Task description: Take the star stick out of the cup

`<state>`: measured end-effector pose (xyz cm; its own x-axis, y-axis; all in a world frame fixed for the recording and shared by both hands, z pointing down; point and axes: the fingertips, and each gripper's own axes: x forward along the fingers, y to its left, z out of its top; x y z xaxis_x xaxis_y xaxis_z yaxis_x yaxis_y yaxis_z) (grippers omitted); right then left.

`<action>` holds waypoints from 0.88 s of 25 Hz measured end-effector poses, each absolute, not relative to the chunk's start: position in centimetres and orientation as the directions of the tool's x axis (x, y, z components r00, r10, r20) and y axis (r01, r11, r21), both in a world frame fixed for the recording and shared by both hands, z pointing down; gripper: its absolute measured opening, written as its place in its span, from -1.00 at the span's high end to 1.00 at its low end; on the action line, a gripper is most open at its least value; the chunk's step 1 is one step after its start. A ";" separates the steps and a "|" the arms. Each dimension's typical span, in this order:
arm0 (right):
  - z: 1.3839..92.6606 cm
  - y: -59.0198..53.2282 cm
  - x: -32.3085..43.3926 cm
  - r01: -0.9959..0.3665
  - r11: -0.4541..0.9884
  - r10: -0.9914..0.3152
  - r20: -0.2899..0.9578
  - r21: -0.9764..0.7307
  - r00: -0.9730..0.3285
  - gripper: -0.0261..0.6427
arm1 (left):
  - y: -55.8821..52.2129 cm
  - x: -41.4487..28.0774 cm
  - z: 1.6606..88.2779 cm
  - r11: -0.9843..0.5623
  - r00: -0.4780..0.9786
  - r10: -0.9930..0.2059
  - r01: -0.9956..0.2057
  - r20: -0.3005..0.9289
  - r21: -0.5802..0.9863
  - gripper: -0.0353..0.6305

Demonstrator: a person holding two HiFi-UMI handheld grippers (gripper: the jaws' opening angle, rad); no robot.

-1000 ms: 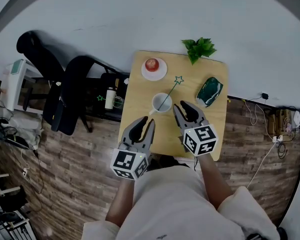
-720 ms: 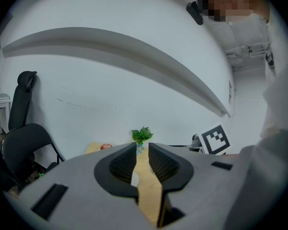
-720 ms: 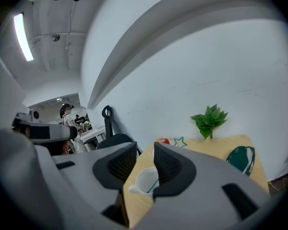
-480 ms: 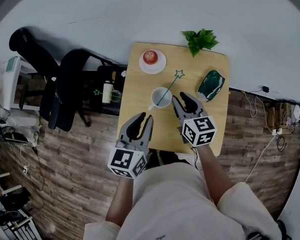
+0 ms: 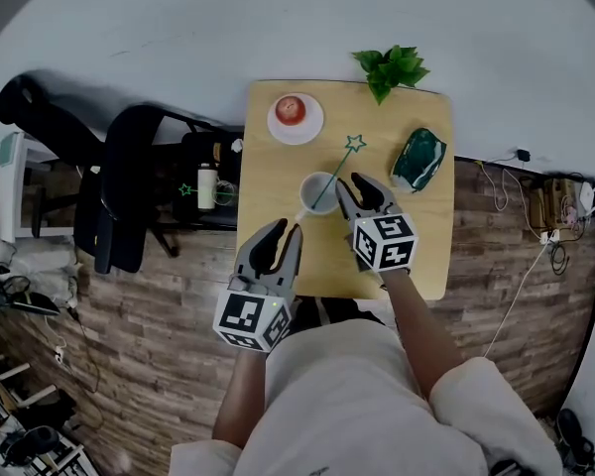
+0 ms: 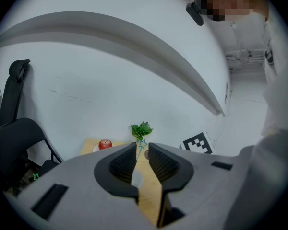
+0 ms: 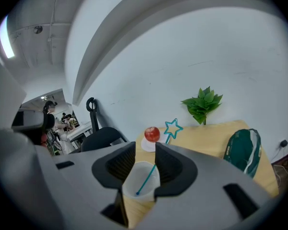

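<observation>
A white cup (image 5: 318, 192) stands mid-table in the head view, and a teal star stick (image 5: 354, 144) leans out of it toward the far right. My right gripper (image 5: 362, 186) is close to the cup's right rim, open wide. In the right gripper view the cup (image 7: 141, 178) and the stick (image 7: 173, 127) show in the gap of the right gripper (image 7: 145, 150), with the pads off both. My left gripper (image 5: 282, 234) hangs over the table's near left edge. Its jaws stand open by a narrow gap in the left gripper view (image 6: 142, 150), with nothing between them.
A red apple (image 5: 292, 109) on a white plate (image 5: 307, 130) sits at the far left of the wooden table (image 5: 426, 236). A green plant (image 5: 389, 67) is at the back, a green bag (image 5: 418, 159) at the right. Black chairs (image 5: 119, 196) stand left of the table.
My right gripper has moved forward and left, up to the cup, and its jaws stand wider apart. The left gripper has hardly moved.
</observation>
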<state>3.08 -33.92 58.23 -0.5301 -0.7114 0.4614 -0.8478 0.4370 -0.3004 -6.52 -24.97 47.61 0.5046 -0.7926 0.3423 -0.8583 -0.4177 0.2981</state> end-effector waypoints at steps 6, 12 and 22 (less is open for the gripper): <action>60.3 -35.0 2.8 -0.871 0.380 -0.707 0.509 -0.312 -0.491 0.56 | -25.6 -8.1 48.0 -0.427 0.518 -0.778 -0.851 0.356 0.305 0.71; 62.0 -36.2 2.6 -0.889 0.327 -0.708 0.540 -0.319 -0.454 0.58 | -26.3 -9.6 48.6 -0.433 0.526 -0.764 -0.847 0.373 0.308 0.71; 64.4 -37.5 2.9 -0.909 0.235 -0.707 0.580 -0.345 -0.403 0.60 | -27.3 -10.8 49.1 -0.452 0.547 -0.740 -0.836 0.392 0.312 0.71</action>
